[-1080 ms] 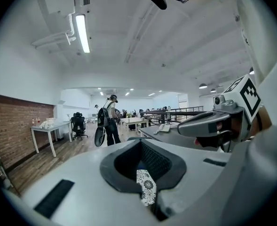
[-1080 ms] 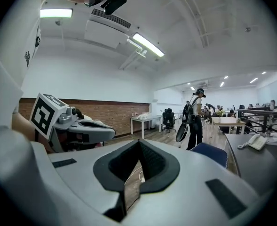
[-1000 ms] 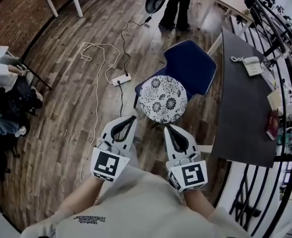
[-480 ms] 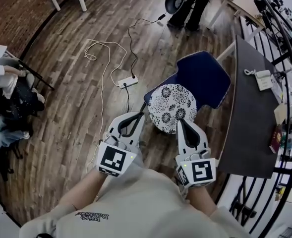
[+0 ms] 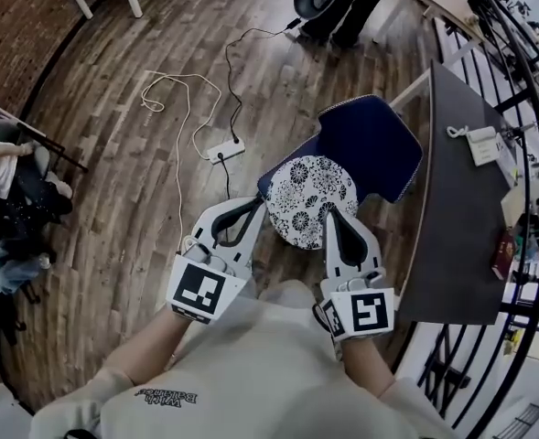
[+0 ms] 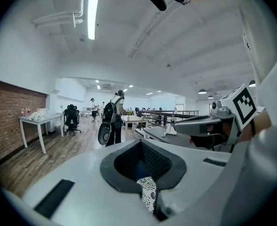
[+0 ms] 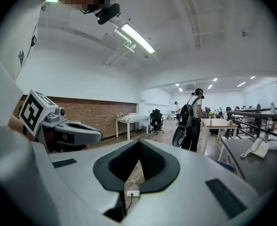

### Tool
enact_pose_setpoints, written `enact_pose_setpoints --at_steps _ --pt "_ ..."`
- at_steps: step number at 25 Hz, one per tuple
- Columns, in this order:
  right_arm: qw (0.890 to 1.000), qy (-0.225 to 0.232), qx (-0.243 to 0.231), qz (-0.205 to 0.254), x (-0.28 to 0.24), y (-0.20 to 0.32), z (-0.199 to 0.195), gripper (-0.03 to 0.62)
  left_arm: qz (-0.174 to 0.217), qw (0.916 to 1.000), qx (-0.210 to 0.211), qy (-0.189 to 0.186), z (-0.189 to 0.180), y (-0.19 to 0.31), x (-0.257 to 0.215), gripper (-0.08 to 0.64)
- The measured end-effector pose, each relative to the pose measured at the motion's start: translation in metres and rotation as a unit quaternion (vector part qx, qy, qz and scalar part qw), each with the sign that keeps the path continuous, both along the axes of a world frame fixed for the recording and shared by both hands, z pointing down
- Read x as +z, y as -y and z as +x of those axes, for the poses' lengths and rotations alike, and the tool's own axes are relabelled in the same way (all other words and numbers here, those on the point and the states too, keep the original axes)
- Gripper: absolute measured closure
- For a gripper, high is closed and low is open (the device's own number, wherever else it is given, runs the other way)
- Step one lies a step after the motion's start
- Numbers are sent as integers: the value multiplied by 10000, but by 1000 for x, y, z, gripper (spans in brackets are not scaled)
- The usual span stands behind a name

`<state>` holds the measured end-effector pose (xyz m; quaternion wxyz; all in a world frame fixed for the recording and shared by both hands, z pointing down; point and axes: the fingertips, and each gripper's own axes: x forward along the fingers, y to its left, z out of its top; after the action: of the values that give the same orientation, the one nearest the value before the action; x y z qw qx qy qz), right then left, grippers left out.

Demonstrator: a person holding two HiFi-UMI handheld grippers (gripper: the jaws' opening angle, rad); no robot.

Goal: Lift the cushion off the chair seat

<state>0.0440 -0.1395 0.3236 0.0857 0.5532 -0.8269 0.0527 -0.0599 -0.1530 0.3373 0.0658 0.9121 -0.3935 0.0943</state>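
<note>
We are holding both arms forward, left gripper (image 5: pixel 256 204) and right gripper (image 5: pixel 331 218) nearly level, jaws clenched empty, flanking the floral cushion (image 5: pixel 307 199) lying on the blue chair (image 5: pixel 374 144) seat.

The person wears a pale beige top (image 5: pixel 251 373) with small dark lettering (image 5: pixel 164 396). The left gripper (image 5: pixel 249 210) and right gripper (image 5: pixel 335 222) are light grey shells, black-padded inside, each bearing a black-and-white marker cube (image 5: pixel 197 290).

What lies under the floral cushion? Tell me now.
The cushion rests on the blue chair. Of the seat, only a narrow blue strip shows along the cushion's left edge. The seat surface beneath the cushion is covered.
</note>
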Motion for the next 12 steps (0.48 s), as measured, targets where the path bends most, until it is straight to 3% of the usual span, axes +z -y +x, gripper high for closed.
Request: enact_pose_setpoints --at_steps 4,12 --pt "10000 64 4 42 -4 7 16 589 19 9999 -115 64 10 4 -1 555" --pt "9975 149 -667 -204 15 20 22 589 -84 9990 -361 250 23 6 10 555"
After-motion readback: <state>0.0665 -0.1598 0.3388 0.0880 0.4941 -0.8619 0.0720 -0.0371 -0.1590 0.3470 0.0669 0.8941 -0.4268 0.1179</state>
